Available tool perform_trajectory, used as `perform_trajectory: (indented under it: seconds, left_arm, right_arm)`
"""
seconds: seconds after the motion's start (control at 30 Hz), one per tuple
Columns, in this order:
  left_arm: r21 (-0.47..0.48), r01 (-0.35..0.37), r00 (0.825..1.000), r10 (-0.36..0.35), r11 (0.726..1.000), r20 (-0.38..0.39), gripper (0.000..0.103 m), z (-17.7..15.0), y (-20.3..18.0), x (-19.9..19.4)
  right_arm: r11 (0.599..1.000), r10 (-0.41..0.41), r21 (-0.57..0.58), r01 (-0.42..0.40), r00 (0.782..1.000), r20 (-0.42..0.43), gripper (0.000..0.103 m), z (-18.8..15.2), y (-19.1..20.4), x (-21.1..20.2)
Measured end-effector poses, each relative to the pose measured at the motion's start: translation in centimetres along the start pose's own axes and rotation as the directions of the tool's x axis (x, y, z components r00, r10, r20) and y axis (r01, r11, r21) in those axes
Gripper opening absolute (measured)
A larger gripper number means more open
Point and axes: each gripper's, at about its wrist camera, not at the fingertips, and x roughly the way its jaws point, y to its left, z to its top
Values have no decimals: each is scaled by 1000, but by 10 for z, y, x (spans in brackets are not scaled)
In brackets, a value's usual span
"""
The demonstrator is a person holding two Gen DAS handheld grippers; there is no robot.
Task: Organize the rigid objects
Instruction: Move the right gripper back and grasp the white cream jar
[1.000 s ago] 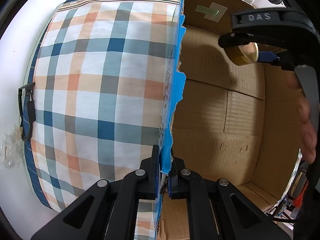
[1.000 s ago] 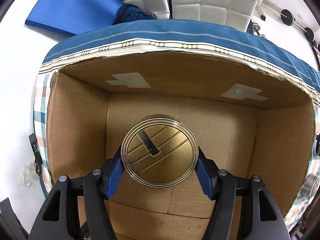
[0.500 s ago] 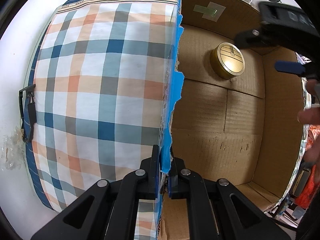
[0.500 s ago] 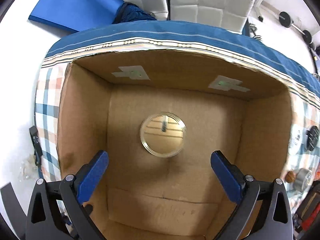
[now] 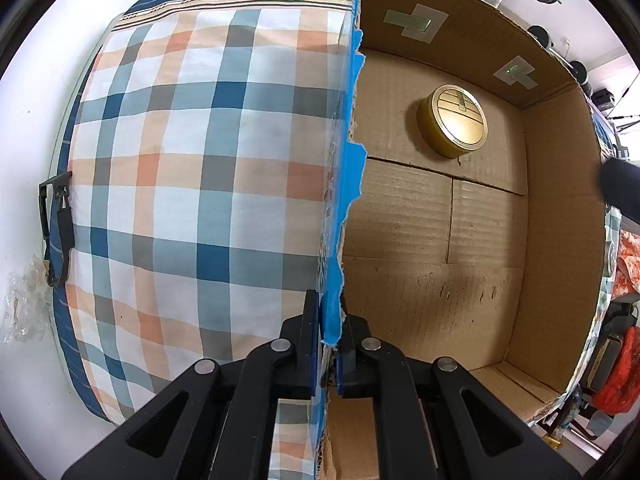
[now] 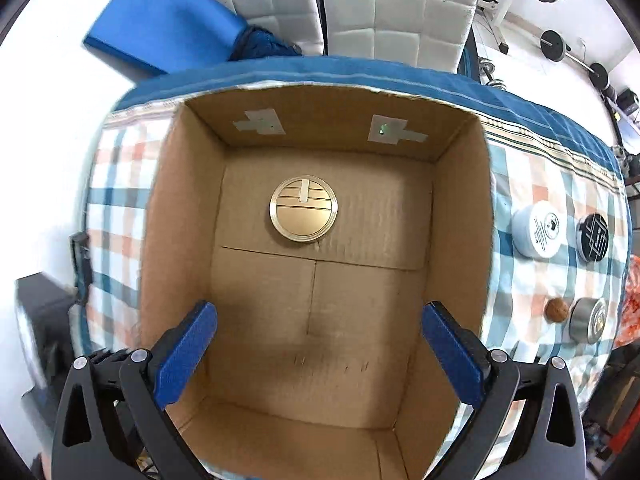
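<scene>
1. Where the checked cloth [image 5: 192, 184] is spread over the surface, an open cardboard box [image 6: 180, 240] is seen standing on it; the box is shown from above in both wrist views.
2. Only in the right wrist view are the items outside the box shown: a white round tin [image 6: 536, 232], a black round tin [image 6: 593, 237], a silver round tin [image 6: 587, 320] and a small brown ball [image 6: 557, 311] are laid on the cloth to the right of the box, well apart from it.
3. Only in the left wrist view is the torn blue edge [image 5: 344, 208] of the box's left wall shown close up.
4. A gold round tin [image 6: 303, 209] is seen lying flat on the box floor, near the far wall.
5. The left gripper [image 5: 329, 344] is pressed together on the blue-edged box wall.
6. The right gripper [image 6: 318, 356] is held above the box with its blue pads [image 6: 185, 354] spread wide apart; nothing is held between them.
</scene>
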Motion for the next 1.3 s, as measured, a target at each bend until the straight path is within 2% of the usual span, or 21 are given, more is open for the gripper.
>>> perform_trajectory:
  seconds: [0.1,0.2,0.27,0.37,0.43,0.6,0.7,0.77,0.9,1.13,1.3]
  left_arm:
    - [2,-3,1000,3,1000,1,4,0,0,0]
    - [-1,-2,1000,2,1000,1,4,0,0,0]
    - [-3,0,1000,0,1000,2,4,0,0,0]
    - [-6,3,1000,-3,1000,3,4,0,-1,-1]
    - [-8,2,1000,-2,1000,2,4,0,1,-1]
    - [-14,2,1000,-2,1000,2,4,1,2,-2]
    - [-16,0,1000,1,1000,2,4,1,3,-2]
    - [-19,-4,1000,4,1000,2,4,1,3,-2]
    - [-29,-7,1000,7,1000,0,4,1,4,-1]
    - [-42,-6,1000,6,999,0,4,0,4,1]
    - [-43,-5,1000,5,999,0,4,0,4,1]
  right_arm:
    - [998,35,47,-39,996,87,103,-7,-18,-23]
    - [989,77,110,-100,978,196,103,-11,-51,-50]
    - [985,58,146,-89,977,208,103,-13,-81,-63]
    - [966,-29,258,-5,991,128,103,-13,-129,-63]
    - [943,-54,332,23,995,83,103,-13,-169,-56]
    - [913,-126,396,95,991,51,103,-11,-227,-24]
    - [904,-122,415,104,992,18,103,0,-247,3]
    - [892,-94,445,78,995,14,103,7,-259,18]
    - [875,-101,478,84,995,10,103,23,-264,47]
    - [837,-64,541,85,996,-58,102,40,-273,91]
    - [826,-51,555,95,994,-95,81,43,-276,108]
